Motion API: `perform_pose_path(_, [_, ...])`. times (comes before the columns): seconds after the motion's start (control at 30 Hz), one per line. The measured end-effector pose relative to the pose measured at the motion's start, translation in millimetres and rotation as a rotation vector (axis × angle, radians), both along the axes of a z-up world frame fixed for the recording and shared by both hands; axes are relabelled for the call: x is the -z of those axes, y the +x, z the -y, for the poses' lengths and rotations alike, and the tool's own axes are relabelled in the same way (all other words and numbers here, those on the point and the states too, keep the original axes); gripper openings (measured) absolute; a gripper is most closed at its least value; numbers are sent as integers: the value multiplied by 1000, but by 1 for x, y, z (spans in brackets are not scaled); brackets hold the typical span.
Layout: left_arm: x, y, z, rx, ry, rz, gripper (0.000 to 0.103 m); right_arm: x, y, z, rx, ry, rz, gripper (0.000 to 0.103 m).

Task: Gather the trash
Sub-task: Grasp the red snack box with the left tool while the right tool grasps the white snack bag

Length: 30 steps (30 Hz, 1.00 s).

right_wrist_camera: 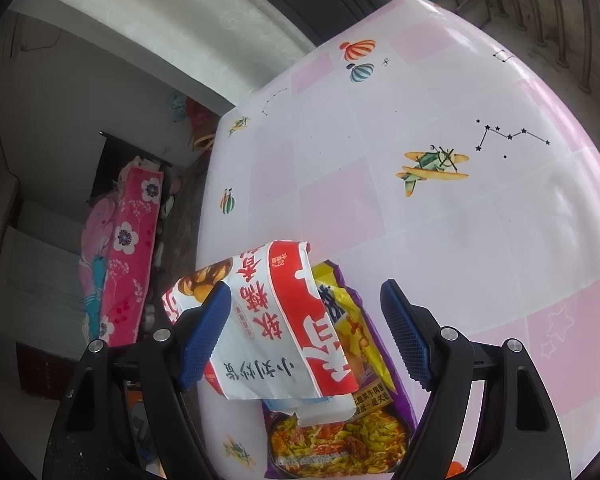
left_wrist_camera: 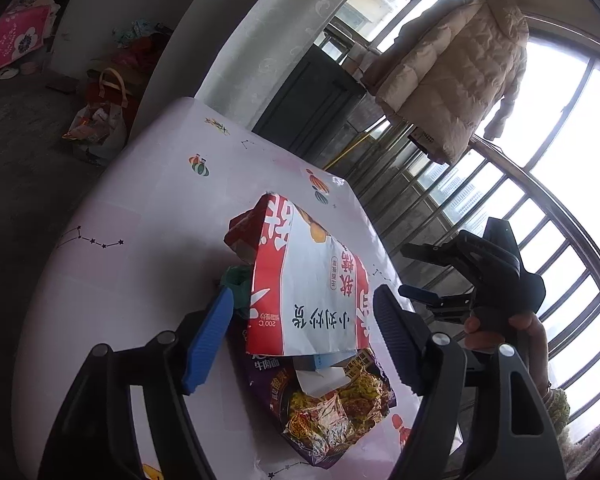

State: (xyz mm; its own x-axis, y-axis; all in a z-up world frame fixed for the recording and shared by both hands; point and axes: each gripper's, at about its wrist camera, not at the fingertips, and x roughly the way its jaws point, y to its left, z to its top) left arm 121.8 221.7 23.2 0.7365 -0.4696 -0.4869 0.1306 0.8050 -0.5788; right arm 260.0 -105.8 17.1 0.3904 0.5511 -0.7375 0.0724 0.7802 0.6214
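A red and white paper bag (left_wrist_camera: pixel 300 280) lies on top of a small trash pile on the table (left_wrist_camera: pixel 140 240). Under it are a purple instant-noodle wrapper (left_wrist_camera: pixel 332 404), a small white and blue box (left_wrist_camera: pixel 324 372) and something green (left_wrist_camera: pixel 236 280). My left gripper (left_wrist_camera: pixel 300 340) is open, its blue pads either side of the bag. My right gripper (right_wrist_camera: pixel 304 340) is open too, above the same bag (right_wrist_camera: pixel 268 320) and noodle wrapper (right_wrist_camera: pixel 340 436). The right gripper also shows in the left wrist view (left_wrist_camera: pixel 420 276), at the table's right edge.
The table (right_wrist_camera: pixel 420 220) has a pink and white cloth with plane and balloon prints. A filled bag (left_wrist_camera: pixel 100 120) stands on the floor to the left. A beige coat (left_wrist_camera: pixel 460 72) hangs by the barred window. Pink flowered bedding (right_wrist_camera: pixel 128 240) lies beyond the table.
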Motion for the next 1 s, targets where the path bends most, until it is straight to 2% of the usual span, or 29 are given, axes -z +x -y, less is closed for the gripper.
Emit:
perform_pose_path(0.27, [-4, -1, -3, 36, -56, 44, 73, 3, -3, 20, 43, 41, 10, 74])
perform_pose_path(0.4, [-13, -8, -25, -19, -67, 90, 74, 0, -17, 33, 59, 47, 30, 74])
perform_pose_path(0.57, [-12, 9, -64, -91, -168, 79, 73, 11, -42, 52, 69, 56, 26, 74])
perform_pose_path(0.67, [-11, 37, -72, -138, -123, 57, 73, 22, -55, 55, 51, 70, 10, 74])
perform_pose_path(0.73, [-10, 62, -68, -141, -55, 44, 66, 31, -61, 52, 26, 87, -16, 74])
perform_pose_path(0.8, [-4, 94, -60, -105, -17, 11, 55, 37, -65, 48, 2, 96, -34, 73])
perform_pose_path(0.9, [14, 147, -47, 0, -49, -76, 44, 43, -67, 40, -36, 126, -54, 68])
perform_pose_path(1.0, [35, 185, -27, 100, -52, -202, 33, 44, -68, 25, -98, 130, -66, 65])
